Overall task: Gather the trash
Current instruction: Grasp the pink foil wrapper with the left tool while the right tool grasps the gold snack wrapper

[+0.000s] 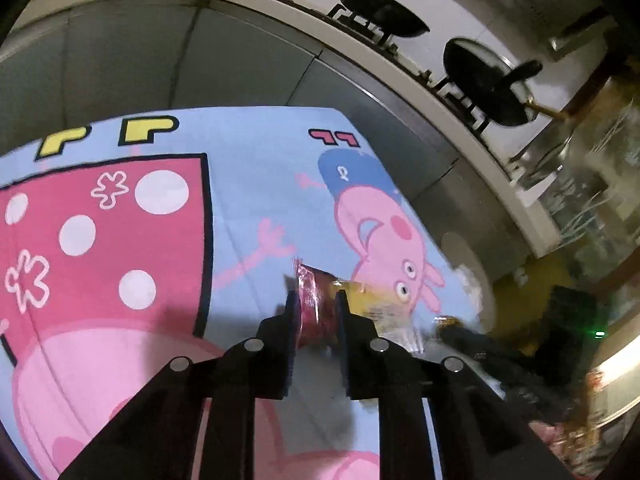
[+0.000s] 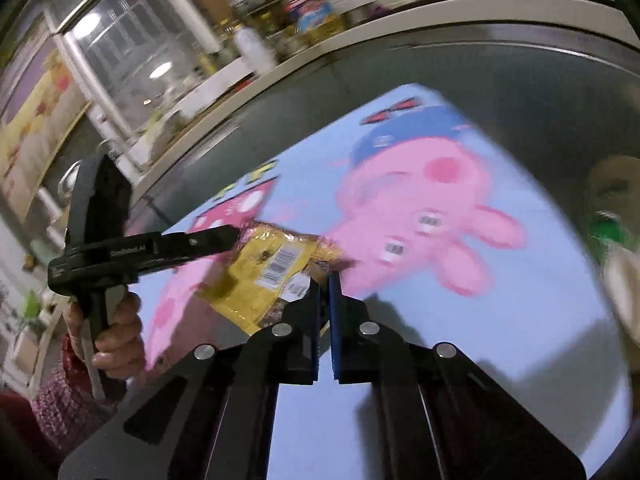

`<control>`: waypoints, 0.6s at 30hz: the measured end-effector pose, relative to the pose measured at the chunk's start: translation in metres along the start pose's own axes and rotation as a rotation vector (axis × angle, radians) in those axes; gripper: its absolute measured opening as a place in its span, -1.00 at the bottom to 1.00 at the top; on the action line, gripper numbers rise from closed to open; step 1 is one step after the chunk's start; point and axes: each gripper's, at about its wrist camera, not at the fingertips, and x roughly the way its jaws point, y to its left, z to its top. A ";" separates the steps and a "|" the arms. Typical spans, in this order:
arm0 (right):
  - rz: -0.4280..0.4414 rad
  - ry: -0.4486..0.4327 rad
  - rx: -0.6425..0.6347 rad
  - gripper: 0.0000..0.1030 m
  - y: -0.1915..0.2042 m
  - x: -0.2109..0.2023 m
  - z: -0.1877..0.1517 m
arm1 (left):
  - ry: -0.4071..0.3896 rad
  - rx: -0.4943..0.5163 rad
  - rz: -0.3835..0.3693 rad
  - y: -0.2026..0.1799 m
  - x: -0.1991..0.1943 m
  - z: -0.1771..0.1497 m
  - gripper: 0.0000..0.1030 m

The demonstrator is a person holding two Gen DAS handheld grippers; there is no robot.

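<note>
A crumpled snack wrapper, pink-red at one end and yellow with barcodes at the other, is held above the blue cartoon-pig tablecloth (image 1: 256,184). My left gripper (image 1: 316,300) is shut on the wrapper's pink end (image 1: 316,312). My right gripper (image 2: 323,280) is shut on the edge of its yellow end (image 2: 268,268). In the right wrist view the left gripper (image 2: 236,234) reaches in from the left, held by a hand (image 2: 116,336), and grips the wrapper's far end. In the left wrist view the right gripper's black body (image 1: 492,356) shows at lower right.
The cloth (image 2: 480,320) covers a table beside a grey kitchen counter. A stove with a black wok (image 1: 380,12) and a black pan (image 1: 488,84) stands behind. Bottles and jars (image 2: 312,12) line the counter. A green and white thing (image 2: 612,236) lies at the table's right edge.
</note>
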 end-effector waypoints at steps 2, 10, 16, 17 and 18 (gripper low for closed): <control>-0.025 -0.018 0.030 -0.93 -0.015 -0.021 -0.008 | 0.023 -0.024 0.005 -0.003 0.006 0.001 -0.55; -0.067 -0.012 0.109 -0.47 -0.049 -0.051 -0.030 | 0.054 -0.032 0.011 -0.021 0.029 0.000 -0.83; -0.104 -0.006 0.079 -0.25 -0.048 -0.044 -0.036 | 0.054 -0.022 0.009 -0.038 0.030 -0.006 -0.86; -0.100 0.021 0.063 -0.79 -0.046 -0.038 -0.037 | 0.050 -0.015 0.003 -0.044 0.028 -0.007 -0.86; -0.098 0.047 0.056 -0.98 -0.044 -0.032 -0.039 | 0.046 -0.007 0.000 -0.049 0.025 -0.008 -0.86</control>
